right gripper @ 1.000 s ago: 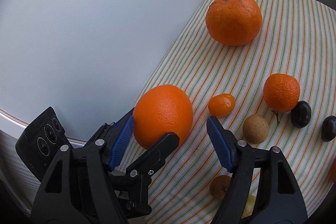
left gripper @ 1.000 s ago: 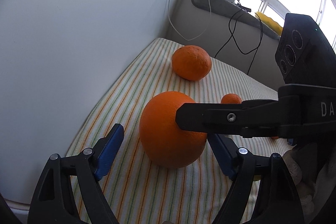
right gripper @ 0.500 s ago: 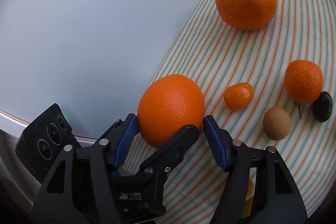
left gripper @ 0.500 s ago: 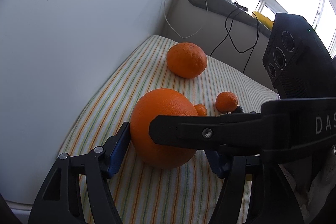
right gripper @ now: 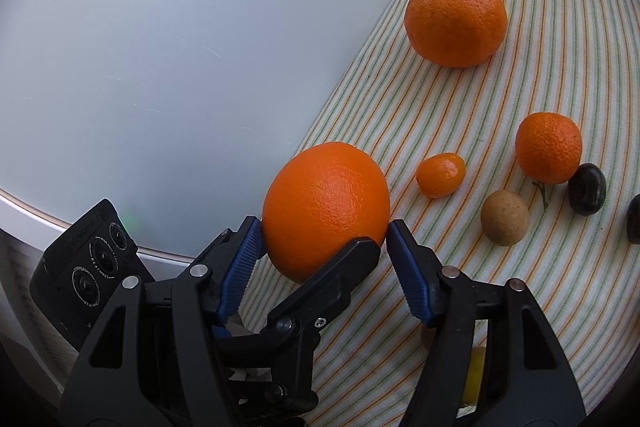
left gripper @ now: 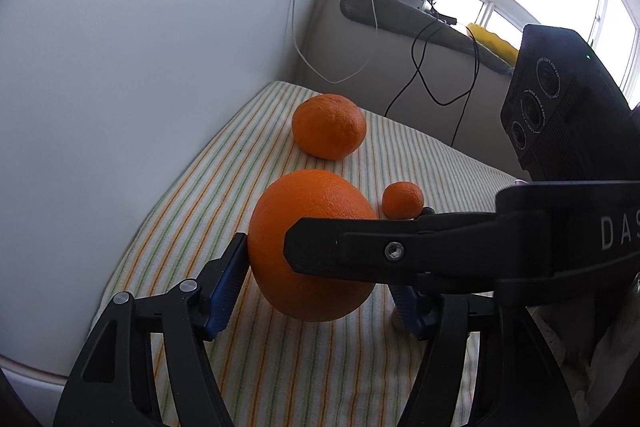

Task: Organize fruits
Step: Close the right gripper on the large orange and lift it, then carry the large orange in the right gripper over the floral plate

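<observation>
A large smooth orange (left gripper: pixel 296 227) (right gripper: pixel 326 209) lies near the left edge of a striped cloth (left gripper: pixel 280 367) (right gripper: pixel 500 87). Both grippers close around it. My left gripper (left gripper: pixel 316 291) has its blue pads (left gripper: pixel 226 283) against the orange's sides. My right gripper (right gripper: pixel 324 255) has its blue pads (right gripper: pixel 244 263) touching the orange on both sides; one right finger crosses the left view in front of the fruit. A second large orange (left gripper: pixel 329 126) (right gripper: pixel 456 19) lies farther back.
A mandarin (left gripper: pixel 402 200) (right gripper: pixel 548 153), a kumquat (right gripper: pixel 440 174), a brown round fruit (right gripper: pixel 505 223) and dark fruits (right gripper: pixel 587 189) lie on the cloth to the right. A white table surface (right gripper: pixel 160 67) is to the left. Cables and a windowsill stand behind.
Both grippers have moved in on the near orange and narrowed their jaws until the pads touch it. The orange has stayed in place on the cloth.
</observation>
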Motion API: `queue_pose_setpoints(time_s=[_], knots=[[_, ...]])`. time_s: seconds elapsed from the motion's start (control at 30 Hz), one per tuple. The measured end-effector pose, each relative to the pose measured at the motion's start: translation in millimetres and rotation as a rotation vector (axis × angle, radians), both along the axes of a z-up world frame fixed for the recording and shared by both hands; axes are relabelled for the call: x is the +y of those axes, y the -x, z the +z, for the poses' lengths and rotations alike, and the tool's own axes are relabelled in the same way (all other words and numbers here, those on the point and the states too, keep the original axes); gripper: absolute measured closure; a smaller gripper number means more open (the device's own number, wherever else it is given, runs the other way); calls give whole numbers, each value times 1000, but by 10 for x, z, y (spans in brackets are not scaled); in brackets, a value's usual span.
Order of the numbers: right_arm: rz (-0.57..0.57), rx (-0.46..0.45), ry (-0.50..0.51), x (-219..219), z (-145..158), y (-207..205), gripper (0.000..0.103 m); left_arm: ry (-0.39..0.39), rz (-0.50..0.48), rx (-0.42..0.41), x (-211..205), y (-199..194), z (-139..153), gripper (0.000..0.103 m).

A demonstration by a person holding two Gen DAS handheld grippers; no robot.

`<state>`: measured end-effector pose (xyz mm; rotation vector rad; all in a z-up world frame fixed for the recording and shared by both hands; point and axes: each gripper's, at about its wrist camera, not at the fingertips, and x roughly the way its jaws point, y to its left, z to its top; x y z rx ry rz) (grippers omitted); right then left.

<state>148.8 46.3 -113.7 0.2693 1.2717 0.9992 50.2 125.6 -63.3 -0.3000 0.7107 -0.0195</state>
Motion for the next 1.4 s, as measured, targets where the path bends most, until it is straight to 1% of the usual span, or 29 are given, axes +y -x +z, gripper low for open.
queue_pose_setpoints(time_s=[0.33, 0.63, 0.93, 1.4], knots=[[-35, -32, -18, -195, 128, 11, 35, -22, -38, -35, -325, -1, 180, 38], [-92, -57, -37, -490, 209, -33, 35, -38, -96, -58, -689, -94, 316, 38], [-156, -84, -47, -940, 323, -203, 35, -46, -162, -81, -1083, -211, 408, 38], [-265, -100, -36, -1660, 329, -416, 35, -36, -268, -96, -1746, -450, 449, 38]])
